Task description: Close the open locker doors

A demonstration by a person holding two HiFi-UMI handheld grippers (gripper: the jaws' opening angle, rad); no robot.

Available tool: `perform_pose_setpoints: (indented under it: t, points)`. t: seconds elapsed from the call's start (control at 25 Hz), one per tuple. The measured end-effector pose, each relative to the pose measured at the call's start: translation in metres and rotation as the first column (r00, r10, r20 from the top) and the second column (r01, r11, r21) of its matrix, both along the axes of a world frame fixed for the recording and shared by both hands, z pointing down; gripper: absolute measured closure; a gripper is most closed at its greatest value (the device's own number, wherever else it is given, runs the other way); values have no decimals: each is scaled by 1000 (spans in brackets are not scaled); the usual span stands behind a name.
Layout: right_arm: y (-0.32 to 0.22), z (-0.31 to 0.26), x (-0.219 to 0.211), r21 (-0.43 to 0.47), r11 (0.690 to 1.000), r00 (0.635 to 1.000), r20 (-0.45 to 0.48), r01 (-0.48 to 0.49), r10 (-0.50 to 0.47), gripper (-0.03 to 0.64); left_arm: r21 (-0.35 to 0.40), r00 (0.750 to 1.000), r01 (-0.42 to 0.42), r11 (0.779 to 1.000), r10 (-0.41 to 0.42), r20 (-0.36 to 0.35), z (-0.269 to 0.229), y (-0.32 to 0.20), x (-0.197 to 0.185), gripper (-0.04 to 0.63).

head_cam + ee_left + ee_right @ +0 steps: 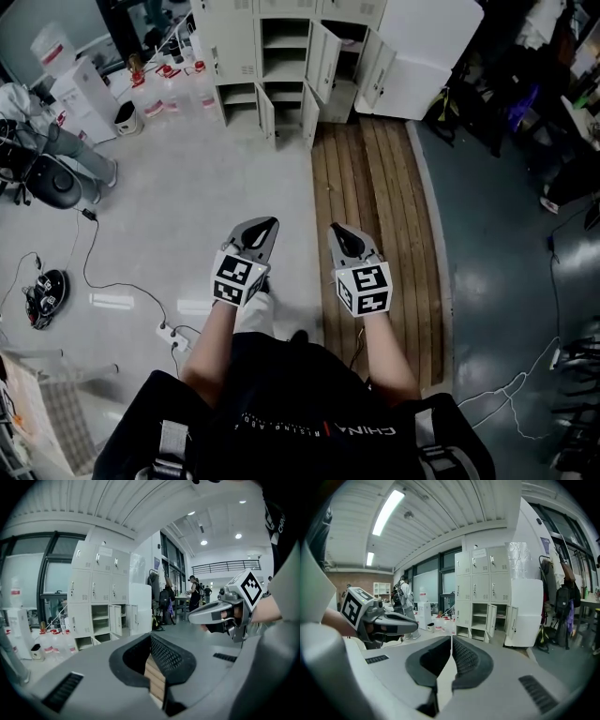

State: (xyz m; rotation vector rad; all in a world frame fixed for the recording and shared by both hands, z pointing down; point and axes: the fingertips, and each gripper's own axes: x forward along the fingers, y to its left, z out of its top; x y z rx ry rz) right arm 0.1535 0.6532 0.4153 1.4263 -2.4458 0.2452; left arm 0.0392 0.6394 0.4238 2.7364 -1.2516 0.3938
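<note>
Holding nothing, the left hand-held gripper and right hand-held gripper have their jaws squeezed together. The lockers stand far ahead with doors open, so the job now looks like walking closer, then pushing one door shut.

2 tongs: left tongs, right tongs. 4 open locker doors. 1 wooden plank strip.
</note>
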Motion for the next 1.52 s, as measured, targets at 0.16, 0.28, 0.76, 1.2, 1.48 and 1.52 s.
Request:
perform_pose_setpoints:
  t: [0.16,0.28,0.76,1.2,1.48,1.52]
  points:
    - [-44,-2,-8,18,999,999,-12,-31,31,583,-8,1000,-30,1000,30,-5,4,-47,-9,575]
    - [-82,-9,-18,22,998,998,-12,-61,62,583,-6,999,-31,999,31,-17,1,-90,-27,575]
    - [-195,-18,-73,-5,994,994,-9,-109,109,583,0,994,-108,994,108,-31,-8,-207,-78,575]
    - [-247,-17,-87,-28,986,986,-22,-165,165,583,-34,991,-125,992,122,-63,4,-257,-96,575]
    - [-284,1,-75,-68,985,987,-8,-161,160,583,-47,991,-128,991,125,-55,14,-289,-78,575]
    - [-292,3,-73,-67,986,988,-5,-153,153,583,-48,992,-122,991,119,-52,15,-296,-76,575]
